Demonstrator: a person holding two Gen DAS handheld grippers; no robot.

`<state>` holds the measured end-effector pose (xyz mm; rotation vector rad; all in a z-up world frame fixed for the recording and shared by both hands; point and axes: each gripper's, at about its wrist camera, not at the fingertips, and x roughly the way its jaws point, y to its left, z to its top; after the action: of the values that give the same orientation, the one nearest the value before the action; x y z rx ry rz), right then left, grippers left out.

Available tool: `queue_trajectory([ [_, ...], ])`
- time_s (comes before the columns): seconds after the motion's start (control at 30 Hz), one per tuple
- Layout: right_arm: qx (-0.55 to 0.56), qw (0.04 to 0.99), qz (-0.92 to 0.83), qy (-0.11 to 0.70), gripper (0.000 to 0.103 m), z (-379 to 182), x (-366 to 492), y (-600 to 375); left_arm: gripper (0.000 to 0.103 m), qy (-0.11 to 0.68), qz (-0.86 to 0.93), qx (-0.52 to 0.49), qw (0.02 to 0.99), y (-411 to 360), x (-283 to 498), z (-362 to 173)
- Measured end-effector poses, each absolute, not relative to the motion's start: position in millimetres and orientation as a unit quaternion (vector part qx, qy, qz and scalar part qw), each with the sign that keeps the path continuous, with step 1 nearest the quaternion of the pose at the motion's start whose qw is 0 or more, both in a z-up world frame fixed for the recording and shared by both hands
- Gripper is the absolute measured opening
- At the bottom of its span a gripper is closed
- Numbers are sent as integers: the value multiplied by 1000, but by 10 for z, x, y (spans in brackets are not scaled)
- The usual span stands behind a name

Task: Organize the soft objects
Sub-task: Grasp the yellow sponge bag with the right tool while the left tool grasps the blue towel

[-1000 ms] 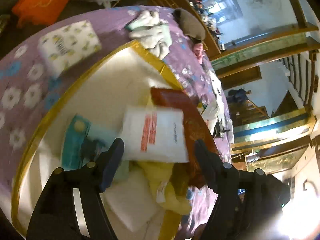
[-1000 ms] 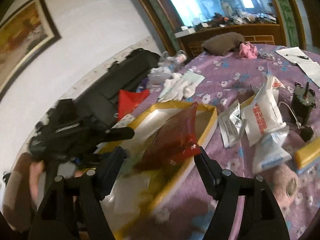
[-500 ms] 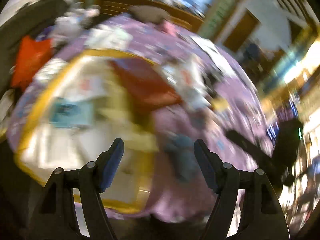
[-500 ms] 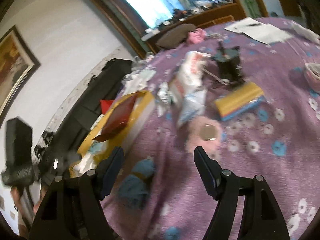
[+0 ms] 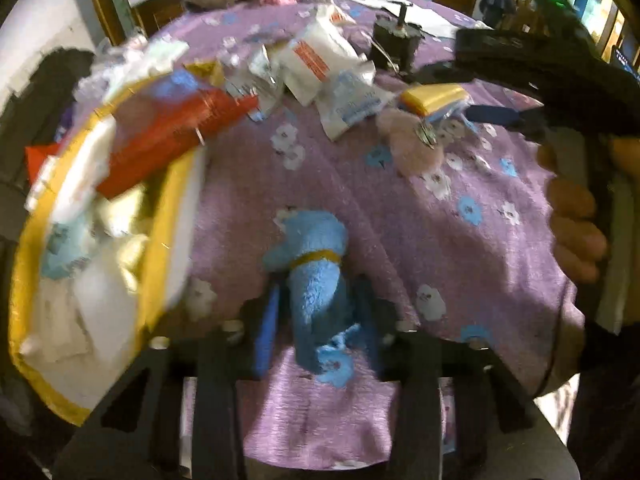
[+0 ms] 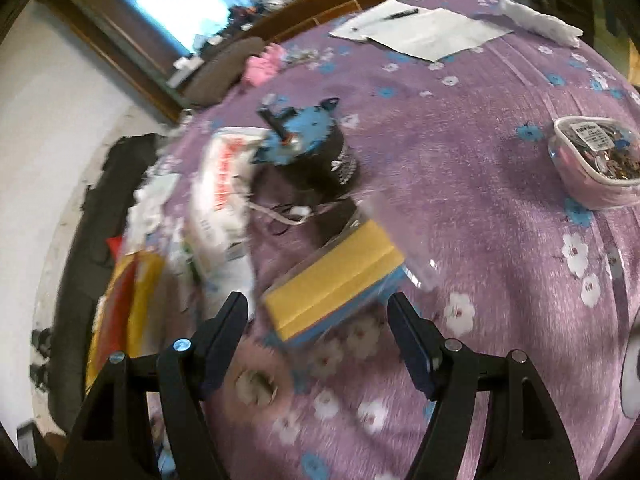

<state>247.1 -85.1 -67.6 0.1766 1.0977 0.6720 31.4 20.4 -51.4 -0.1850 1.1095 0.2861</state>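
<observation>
A blue plush toy [image 5: 316, 276] with a yellow band lies on the purple flowered cloth. My left gripper [image 5: 316, 312] has closed on its lower part, one finger on each side. A yellow-rimmed box [image 5: 160, 216] at the left holds white packets, a red bag [image 5: 176, 136] and soft items. My right gripper [image 6: 320, 320] is open, just in front of a yellow-and-blue sponge [image 6: 336, 288]. It shows in the left wrist view [image 5: 496, 114] at the far right, near the sponge [image 5: 434, 98] and a pink fluffy item [image 5: 412, 144].
White packets [image 5: 320, 60] lie past the box. A black motor with a blue top [image 6: 312, 148], a pink bowl [image 6: 596, 160] of small items and white papers [image 6: 424, 32] stand on the cloth. A pink fluffy item [image 6: 256, 384] lies under my right gripper.
My left gripper swung right from over the box and closed on the blue plush toy. My right gripper moved right across the table to the sponge, staying open.
</observation>
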Motion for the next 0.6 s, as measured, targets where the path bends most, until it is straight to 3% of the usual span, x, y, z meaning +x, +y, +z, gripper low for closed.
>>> queue_trajectory([
  [0.27, -4, 845, 238, 478, 70, -707, 2416, -523, 18, 495, 131, -94, 854, 192, 227, -542],
  [0.5, -31, 866, 202, 456, 39, -703, 2349, -586, 18, 478, 107, -149, 859, 254, 86, -453],
  [0.6, -3, 862, 214, 460, 32, -689, 2338, -666, 18, 469, 98, -169, 861, 270, 4, -390],
])
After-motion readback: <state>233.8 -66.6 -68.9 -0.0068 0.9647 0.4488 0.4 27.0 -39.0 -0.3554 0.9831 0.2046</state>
